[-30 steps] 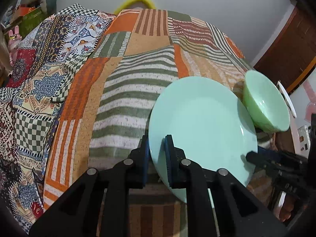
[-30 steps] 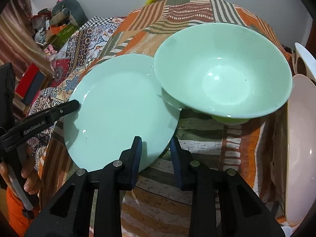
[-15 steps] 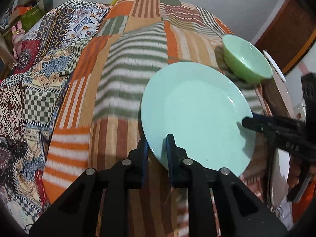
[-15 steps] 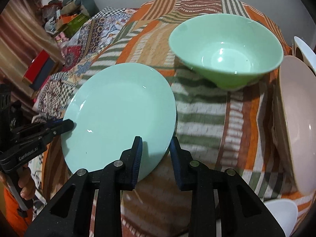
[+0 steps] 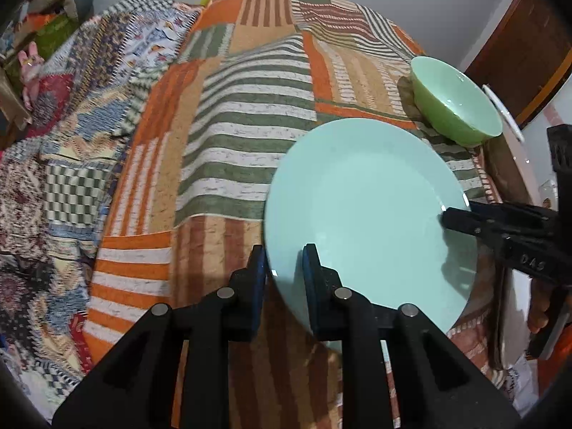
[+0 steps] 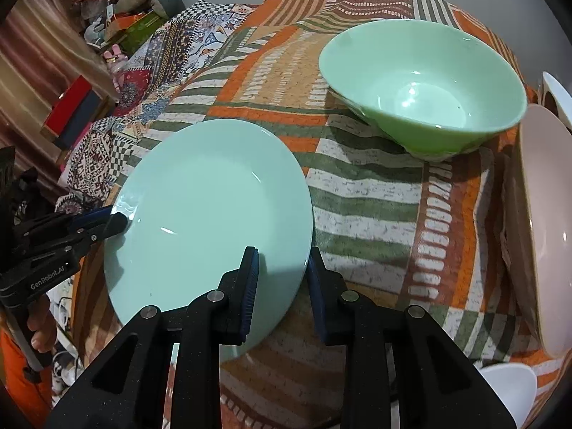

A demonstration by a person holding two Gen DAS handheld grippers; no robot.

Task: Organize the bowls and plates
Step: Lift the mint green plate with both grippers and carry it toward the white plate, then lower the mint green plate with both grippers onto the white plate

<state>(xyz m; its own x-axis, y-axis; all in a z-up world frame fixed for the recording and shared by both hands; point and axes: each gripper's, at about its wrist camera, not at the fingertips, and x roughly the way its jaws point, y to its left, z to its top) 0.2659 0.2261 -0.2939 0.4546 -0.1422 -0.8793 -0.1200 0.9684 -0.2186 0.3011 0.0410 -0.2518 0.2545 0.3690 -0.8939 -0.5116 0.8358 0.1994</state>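
A pale mint plate [image 5: 364, 207] is held above the patchwork-covered table by both grippers. My left gripper [image 5: 284, 261] is shut on the plate's near-left rim. My right gripper [image 6: 282, 264] is shut on the plate [image 6: 211, 214] at its opposite rim; it shows from the side in the left wrist view [image 5: 450, 218]. A green bowl [image 6: 425, 89] stands upright on the cloth beyond the plate, also seen in the left wrist view [image 5: 454, 100].
A pink plate [image 6: 547, 214] stands on edge at the table's right side, with white dishes [image 6: 507, 389] beside it. The patchwork cloth [image 5: 214, 136] covers the table. Toys and boxes [image 6: 121, 10] lie at the far left.
The plate has moved back toward me and away from the green bowl, which now stands clear of it on the cloth. Both grippers stay shut on the plate's rim.
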